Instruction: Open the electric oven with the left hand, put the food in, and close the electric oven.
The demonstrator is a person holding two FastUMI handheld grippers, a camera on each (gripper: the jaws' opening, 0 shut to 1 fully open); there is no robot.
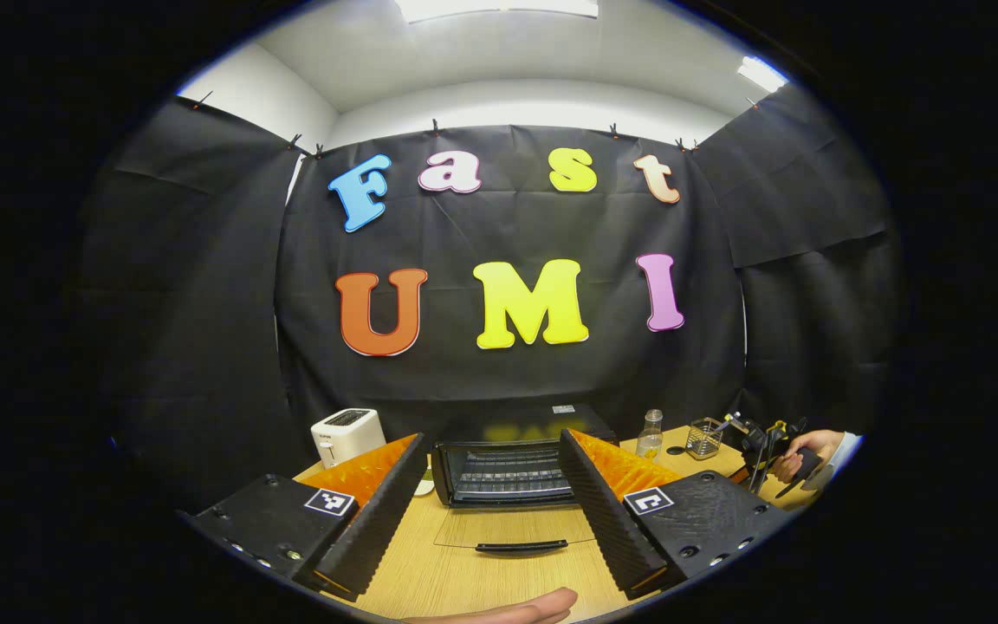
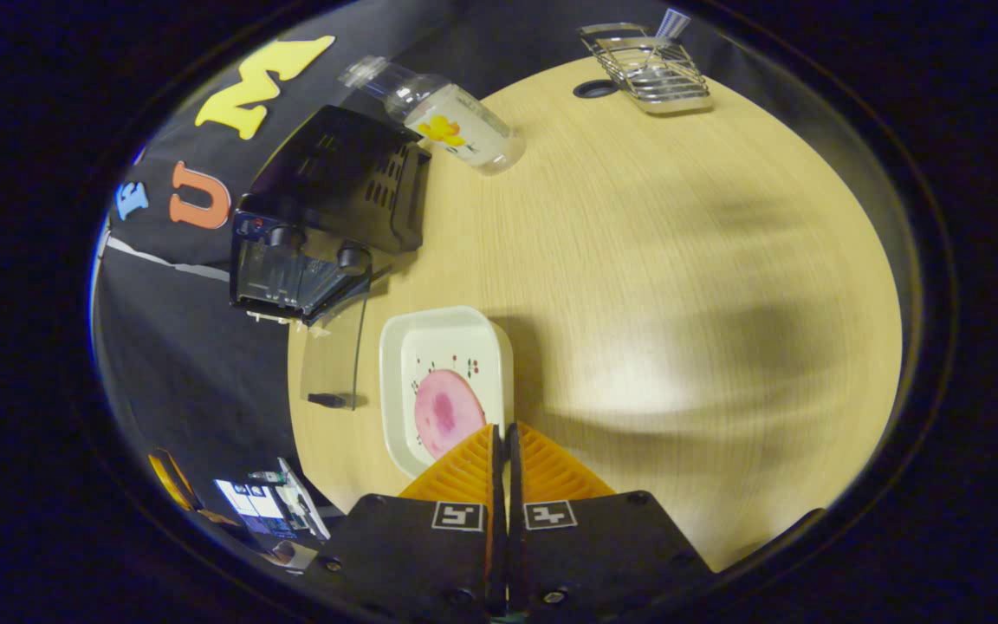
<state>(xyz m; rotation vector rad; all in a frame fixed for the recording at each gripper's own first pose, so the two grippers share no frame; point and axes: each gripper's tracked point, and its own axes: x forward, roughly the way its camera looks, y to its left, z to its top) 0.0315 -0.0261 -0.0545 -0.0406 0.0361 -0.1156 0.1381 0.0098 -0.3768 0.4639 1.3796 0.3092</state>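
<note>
On the wooden table (image 1: 464, 581) the oven (image 1: 508, 468) stands with its door (image 1: 516, 527) down; my left gripper (image 1: 492, 472) is wide apart, my right gripper (image 2: 503, 433) pressed together at the edge of the plate (image 2: 445, 381) with food (image 2: 445, 412).

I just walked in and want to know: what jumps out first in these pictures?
The black electric oven at the back of the wooden table, its glass door folded down flat. In the right gripper view, the white square dish with a pink round slice of food sits before the oven, at the tips of the right gripper.

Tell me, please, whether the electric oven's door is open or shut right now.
Open. In the left gripper view the oven shows its rack, and its glass door lies folded down flat over the table, handle nearest the camera.
</note>
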